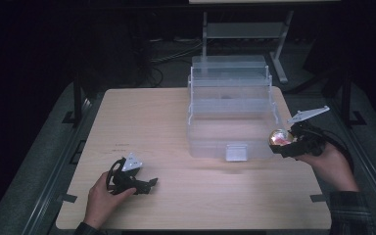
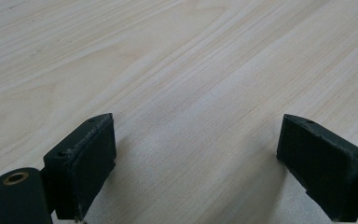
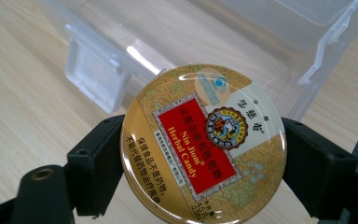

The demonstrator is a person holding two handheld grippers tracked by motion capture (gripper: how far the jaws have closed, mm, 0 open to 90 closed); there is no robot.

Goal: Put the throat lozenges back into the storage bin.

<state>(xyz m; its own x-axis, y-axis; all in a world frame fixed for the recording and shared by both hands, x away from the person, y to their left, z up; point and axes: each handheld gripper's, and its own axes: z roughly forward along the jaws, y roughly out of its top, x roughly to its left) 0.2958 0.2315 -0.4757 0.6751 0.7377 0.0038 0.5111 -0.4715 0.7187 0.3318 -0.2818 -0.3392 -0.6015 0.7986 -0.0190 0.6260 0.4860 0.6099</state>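
Right gripper view: right tongs (image 3: 204, 163) grip candy tin (image 3: 204, 144).

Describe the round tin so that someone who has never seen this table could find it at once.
Find the clear plastic box at the far side of the wooden table. At its front right corner, the right hand-held gripper clamps the round tin. Its gold lid with a red "Herbal Candy" label is the scene's one colourful thing.

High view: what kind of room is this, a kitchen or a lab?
Probably a lab or test room, not a kitchen. A lone wooden table stands in a dark room, with cables on the floor behind it and a metal stand. On the table sits a clear plastic storage box.
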